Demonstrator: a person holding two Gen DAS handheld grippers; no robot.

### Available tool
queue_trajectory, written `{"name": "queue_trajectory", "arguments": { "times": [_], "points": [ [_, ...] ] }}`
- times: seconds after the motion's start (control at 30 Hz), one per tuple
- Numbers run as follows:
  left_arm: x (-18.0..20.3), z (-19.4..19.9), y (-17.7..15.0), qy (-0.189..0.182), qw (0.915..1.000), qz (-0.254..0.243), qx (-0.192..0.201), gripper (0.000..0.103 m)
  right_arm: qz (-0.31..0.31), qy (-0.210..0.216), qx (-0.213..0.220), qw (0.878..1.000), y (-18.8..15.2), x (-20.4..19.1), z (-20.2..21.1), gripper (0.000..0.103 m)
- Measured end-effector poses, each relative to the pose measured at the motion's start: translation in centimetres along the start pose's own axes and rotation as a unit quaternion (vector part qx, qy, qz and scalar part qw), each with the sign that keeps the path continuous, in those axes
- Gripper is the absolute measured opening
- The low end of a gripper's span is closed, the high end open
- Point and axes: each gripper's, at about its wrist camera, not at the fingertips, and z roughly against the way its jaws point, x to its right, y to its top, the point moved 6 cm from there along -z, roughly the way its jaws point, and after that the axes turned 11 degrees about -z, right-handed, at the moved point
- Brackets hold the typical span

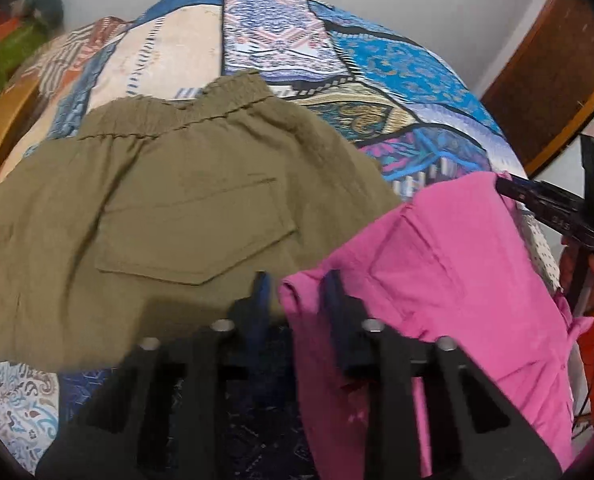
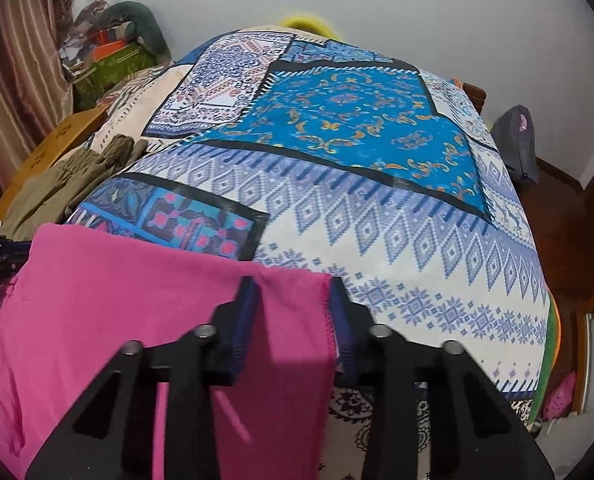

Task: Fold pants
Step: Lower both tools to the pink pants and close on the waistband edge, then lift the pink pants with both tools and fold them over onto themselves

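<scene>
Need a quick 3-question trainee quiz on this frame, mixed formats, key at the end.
1. True or false: the olive pants lie on the patterned bedspread with the waistband away from the camera.
2. Which garment is between the fingers of both the left gripper and the right gripper? A) olive B) pink pants C) neither
3. Fill in: the pocket visible on the olive pair is on its ____ side.

Key: 1 true; 2 B; 3 upper.
</scene>
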Motion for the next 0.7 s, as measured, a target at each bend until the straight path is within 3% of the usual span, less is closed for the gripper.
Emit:
{"name": "queue_trajectory", "arguments": {
  "times": [0.17,0.27,0.47,0.7],
  "points": [
    [1.0,0.5,0.2,0.042,0.9985,-0.036,-0.001,0.008,-0.001,-0.004,0.002,1.0,0.2,-0.5,-0.3,0.007],
    [1.1,1.3,0.6,0.057,0.9972,-0.048,0.006,0.006,-0.008,-0.004,0.011,1.0,0.4,-0.4,0.3,0.005],
    [0.6,5.3,2.6,0.069,0.9955,-0.041,0.05,0.006,-0.021,0.01,0.075,0.997,2.5,-0.5,4.0,0.005],
    [2.6,11.2,6.1,0.099,0.986,-0.086,0.103,0.006,-0.027,0.019,0.111,0.993,4.6,-1.5,9.0,0.004]
  ]
}}
